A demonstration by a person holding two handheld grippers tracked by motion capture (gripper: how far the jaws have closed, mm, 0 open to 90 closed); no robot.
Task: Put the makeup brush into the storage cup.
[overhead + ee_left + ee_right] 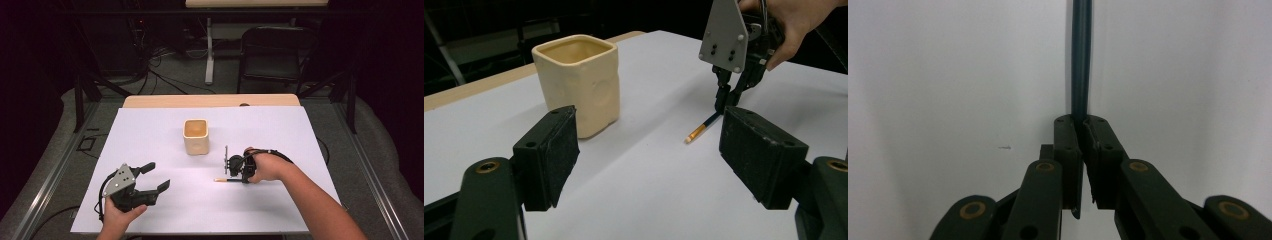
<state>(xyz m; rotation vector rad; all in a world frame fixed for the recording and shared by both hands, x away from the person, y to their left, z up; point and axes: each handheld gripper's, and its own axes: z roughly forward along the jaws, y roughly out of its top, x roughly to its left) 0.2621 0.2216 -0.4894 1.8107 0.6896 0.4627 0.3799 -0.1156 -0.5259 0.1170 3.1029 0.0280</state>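
A dark blue pencil with a tan end lies on the white table sheet, right of centre. My right gripper points down at it and is shut on its shaft; in the right gripper view the pencil runs straight up from between the closed pads. From the left gripper view I see the pencil under the right gripper. My left gripper rests at the near left, jaws open and empty. A cream square cup stands upright mid-table.
The cream cup stands left of the pencil in the left gripper view. The table's wooden far edge lies beyond the sheet. A black chair and a desk leg stand on the floor behind.
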